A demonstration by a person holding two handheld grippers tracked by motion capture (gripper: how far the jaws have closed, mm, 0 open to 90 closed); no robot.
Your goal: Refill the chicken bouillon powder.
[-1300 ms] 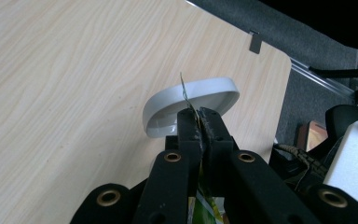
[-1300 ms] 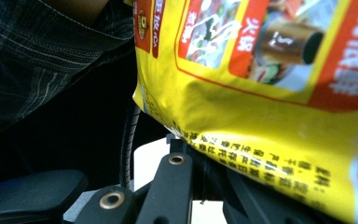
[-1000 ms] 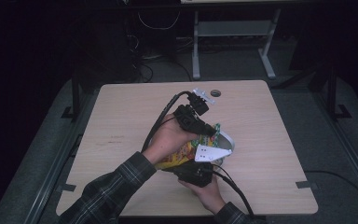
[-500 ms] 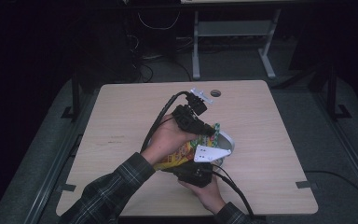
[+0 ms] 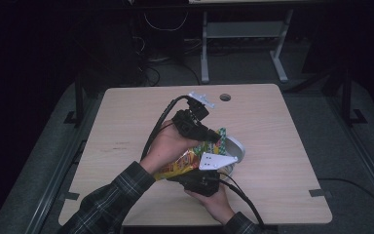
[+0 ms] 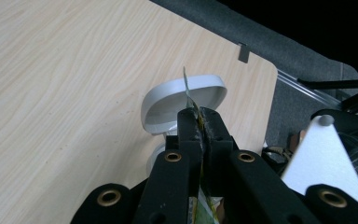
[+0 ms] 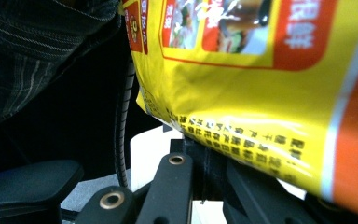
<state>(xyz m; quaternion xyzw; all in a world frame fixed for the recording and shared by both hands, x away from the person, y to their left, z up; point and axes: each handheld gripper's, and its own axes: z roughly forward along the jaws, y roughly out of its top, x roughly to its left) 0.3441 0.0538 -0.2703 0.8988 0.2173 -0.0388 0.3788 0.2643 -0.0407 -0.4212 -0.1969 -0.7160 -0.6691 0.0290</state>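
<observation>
So the right gripper (image 5: 202, 171), nearest the person, has its jaws pinched shut on the bottom edge of the yellow snack bag (image 5: 182, 163). The bag's long axis runs up and away from there to the left gripper (image 5: 214, 137), clamped tight on the top seal. Just past that sits the white bowl (image 5: 236, 148), right under the bag's top end, so tipping toward it looks like the play.
</observation>
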